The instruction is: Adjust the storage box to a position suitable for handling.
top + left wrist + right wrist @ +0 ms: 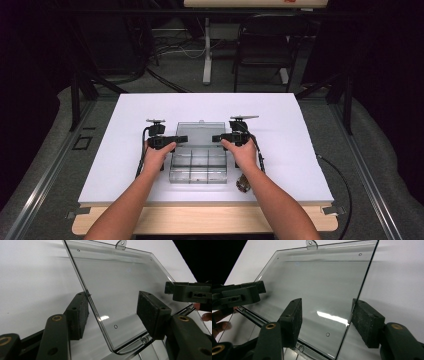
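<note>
- Dark room behind, a black chair (262, 45) and a white desk leg (207, 50) stand far beyond the box.
- White table (125, 150) carries everything; its wooden front edge (200, 220) shows nearest the person, on the near side of the box.
- Clear plastic box (198, 167) sits mid-table, divided into compartments; whether anything lies in them is too small to tell.
- Lid (201, 133) (120, 287) (322, 282) is hinged at the box's far edge and swung open, lying back toward the far side of the table. Small hang tab (121, 244) (311, 244) sticks out at its free edge.
- Left gripper (182, 139) (112, 311) is level, at the lid's left edge, just beyond the box's left rear corner. Jaws spread wide and straddle that edge: one pad outside it, touching or nearly touching the rim, the other well clear over the lid face. Not clamping.
- Right gripper (217, 138) (325, 320) mirrors it at the lid's right edge, just beyond the box's right rear corner. Jaws spread; the edge runs between the pads, close by the outer pad, the inner one clear. No pinch seen.
- Both hands grip the tool bodies either side of the box, forearms coming in from the near table edge.
- Small dark brownish thing (243, 184) lies on the table just off the box's near right corner, beside the right forearm; can't tell what it is.
</note>
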### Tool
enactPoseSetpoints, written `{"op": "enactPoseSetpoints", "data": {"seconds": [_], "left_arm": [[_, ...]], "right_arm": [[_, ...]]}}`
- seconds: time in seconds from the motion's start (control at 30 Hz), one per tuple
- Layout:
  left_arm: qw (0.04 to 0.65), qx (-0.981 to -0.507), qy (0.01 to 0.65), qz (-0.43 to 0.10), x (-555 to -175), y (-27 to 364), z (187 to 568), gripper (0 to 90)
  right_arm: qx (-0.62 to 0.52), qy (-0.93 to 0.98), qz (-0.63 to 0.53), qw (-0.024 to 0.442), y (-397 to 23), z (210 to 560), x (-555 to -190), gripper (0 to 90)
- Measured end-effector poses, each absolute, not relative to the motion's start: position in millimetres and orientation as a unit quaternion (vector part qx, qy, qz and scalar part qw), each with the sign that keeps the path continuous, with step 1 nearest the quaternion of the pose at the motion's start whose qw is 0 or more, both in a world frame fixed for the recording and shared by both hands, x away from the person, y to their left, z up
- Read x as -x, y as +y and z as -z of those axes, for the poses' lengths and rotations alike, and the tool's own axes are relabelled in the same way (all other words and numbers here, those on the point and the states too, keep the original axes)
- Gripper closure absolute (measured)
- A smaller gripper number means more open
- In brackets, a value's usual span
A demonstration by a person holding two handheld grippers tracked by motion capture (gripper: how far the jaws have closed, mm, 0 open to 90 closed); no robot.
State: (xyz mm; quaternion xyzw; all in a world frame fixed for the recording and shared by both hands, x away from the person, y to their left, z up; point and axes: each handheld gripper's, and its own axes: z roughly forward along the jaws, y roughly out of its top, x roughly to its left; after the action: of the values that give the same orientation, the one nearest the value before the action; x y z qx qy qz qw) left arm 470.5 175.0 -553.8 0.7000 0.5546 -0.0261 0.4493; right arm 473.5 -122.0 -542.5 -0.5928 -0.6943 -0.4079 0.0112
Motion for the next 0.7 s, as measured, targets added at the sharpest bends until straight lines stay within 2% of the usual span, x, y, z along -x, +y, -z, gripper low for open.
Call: {"op": "enactPoseSetpoints", "data": {"seconds": [0.7], "left_arm": [[0.442, -0.700, 0.560, 0.031, -471.9, 174.8, 556.0, 40.1]], "right_arm": [[0.603, -0.691, 0.398, 0.022, -122.2, 543.6, -474.7, 40.9]]}}
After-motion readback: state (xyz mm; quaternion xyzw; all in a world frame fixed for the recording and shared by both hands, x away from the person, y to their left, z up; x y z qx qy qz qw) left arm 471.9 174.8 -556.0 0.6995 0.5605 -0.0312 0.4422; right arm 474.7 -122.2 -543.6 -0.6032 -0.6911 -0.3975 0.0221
